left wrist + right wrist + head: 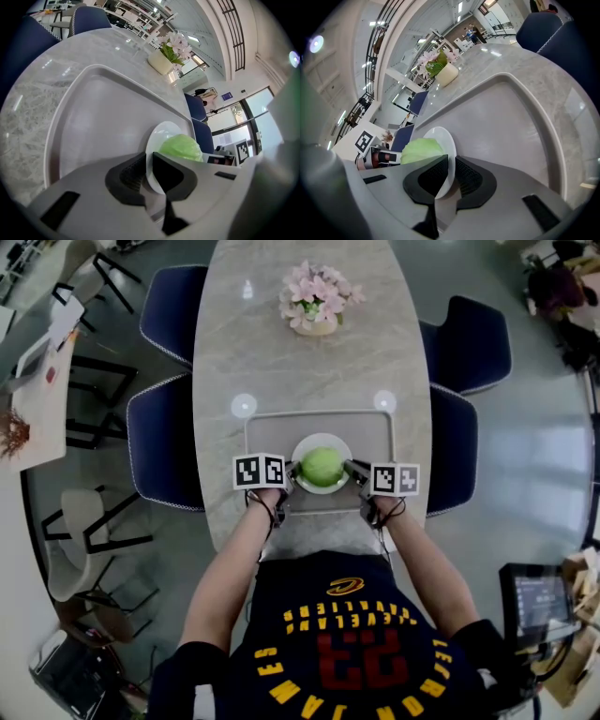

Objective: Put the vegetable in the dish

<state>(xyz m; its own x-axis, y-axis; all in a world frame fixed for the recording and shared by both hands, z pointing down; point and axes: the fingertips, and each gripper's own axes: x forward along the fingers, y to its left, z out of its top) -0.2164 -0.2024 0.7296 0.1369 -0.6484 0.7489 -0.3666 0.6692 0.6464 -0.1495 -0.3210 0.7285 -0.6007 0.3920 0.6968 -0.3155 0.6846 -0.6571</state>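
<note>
A round green cabbage (322, 467) lies in a small white dish (304, 447) near the front of a grey tray (277, 427). My left gripper (292, 471) is shut on the dish's left rim. My right gripper (351, 468) is shut on its right rim. In the left gripper view the dish's rim (161, 135) stands between the black pads of the left gripper (149, 171), and the cabbage (182, 146) is just beyond. The right gripper view shows the same from the other side: the dish (440, 136), the cabbage (421, 150), the right gripper (451, 176).
The tray (93, 108) lies on a long marble table (253, 352) near its front edge. A vase of pink flowers (317, 298) stands at the far end. Dark blue chairs (164, 442) line both sides of the table.
</note>
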